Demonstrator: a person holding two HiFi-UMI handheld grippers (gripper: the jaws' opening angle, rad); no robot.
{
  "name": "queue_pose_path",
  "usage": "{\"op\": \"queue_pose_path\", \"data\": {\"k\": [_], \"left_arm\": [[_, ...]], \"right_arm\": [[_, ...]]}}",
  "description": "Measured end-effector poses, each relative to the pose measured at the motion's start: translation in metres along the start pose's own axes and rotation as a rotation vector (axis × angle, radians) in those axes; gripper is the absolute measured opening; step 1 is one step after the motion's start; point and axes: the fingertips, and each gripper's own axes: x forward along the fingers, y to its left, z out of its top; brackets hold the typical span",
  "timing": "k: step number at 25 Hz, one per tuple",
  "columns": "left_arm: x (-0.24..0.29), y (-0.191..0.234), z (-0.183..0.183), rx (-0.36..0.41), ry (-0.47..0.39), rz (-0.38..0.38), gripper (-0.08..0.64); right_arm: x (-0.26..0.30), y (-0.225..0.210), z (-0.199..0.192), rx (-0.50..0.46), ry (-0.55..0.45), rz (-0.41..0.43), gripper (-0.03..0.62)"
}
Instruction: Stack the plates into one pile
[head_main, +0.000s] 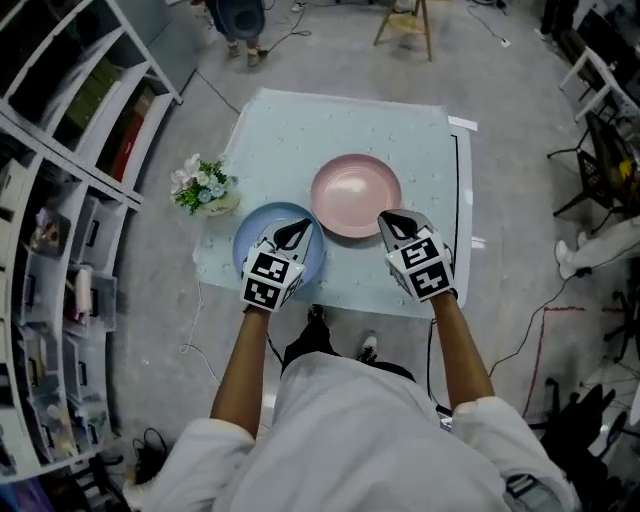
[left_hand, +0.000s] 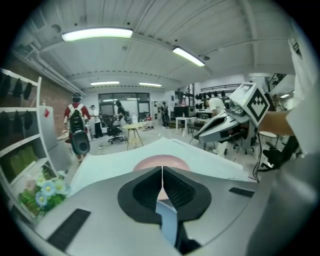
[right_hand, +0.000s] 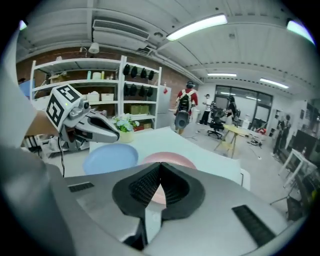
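Two plates lie side by side on the pale cloth-covered table (head_main: 300, 130): a pink plate (head_main: 355, 195) in the middle and a blue plate (head_main: 250, 238) to its left near the front edge. My left gripper (head_main: 297, 232) hovers over the blue plate's near right part, jaws shut with nothing in them. Over the pink plate's near right rim is my right gripper (head_main: 388, 221), also shut and empty. The left gripper view looks across the pink plate (left_hand: 161, 161) with the right gripper (left_hand: 220, 127) alongside. In the right gripper view the blue plate (right_hand: 111, 157) and pink plate (right_hand: 175, 161) lie apart.
A small pot of flowers (head_main: 205, 190) stands at the table's left edge beside the blue plate. Shelving (head_main: 70, 200) runs along the left. A wooden stool (head_main: 405, 25) and a person (head_main: 240, 20) are beyond the table's far side. Cables lie on the floor at right.
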Motion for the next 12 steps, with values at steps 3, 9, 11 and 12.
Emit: {"op": "queue_pose_path", "data": {"k": [3, 9, 11, 12], "left_arm": [[0.050, -0.032, 0.004, 0.038, 0.038, -0.119, 0.021], [0.144, -0.085, -0.019, 0.166, 0.188, -0.316, 0.159], [0.165, -0.099, -0.034, 0.255, 0.249, -0.368, 0.193], [0.174, -0.106, -0.040, 0.285, 0.272, -0.394, 0.198]], "right_arm": [[-0.024, -0.035, -0.022, 0.078, 0.009, -0.089, 0.015], [-0.056, -0.079, -0.088, 0.238, 0.083, -0.203, 0.015], [-0.064, -0.085, -0.108, 0.285, 0.105, -0.237, 0.015], [-0.068, -0.086, -0.118, 0.306, 0.117, -0.248, 0.015]]}}
